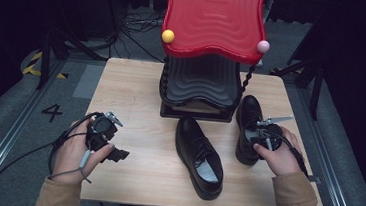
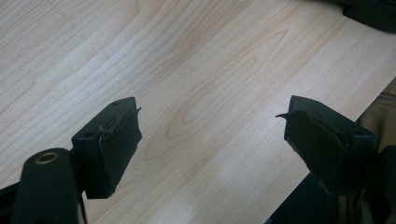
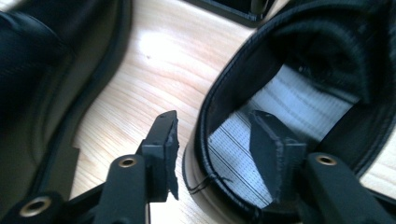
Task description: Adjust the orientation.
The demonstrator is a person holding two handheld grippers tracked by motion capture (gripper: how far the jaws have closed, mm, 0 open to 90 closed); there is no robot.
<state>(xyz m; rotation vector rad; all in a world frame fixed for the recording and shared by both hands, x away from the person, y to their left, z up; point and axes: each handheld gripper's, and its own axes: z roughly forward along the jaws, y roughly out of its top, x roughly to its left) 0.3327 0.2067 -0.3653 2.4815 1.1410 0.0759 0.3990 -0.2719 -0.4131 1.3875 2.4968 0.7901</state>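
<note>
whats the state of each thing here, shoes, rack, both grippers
right shoe: upright on the table, heel rim between the right gripper's jaws
right gripper: open, one jaw inside the shoe, one outside
left shoe: upright, untouched
left gripper: open, holding nothing, over bare table
shoe rack: upright, black shelf holds no shoes
</note>
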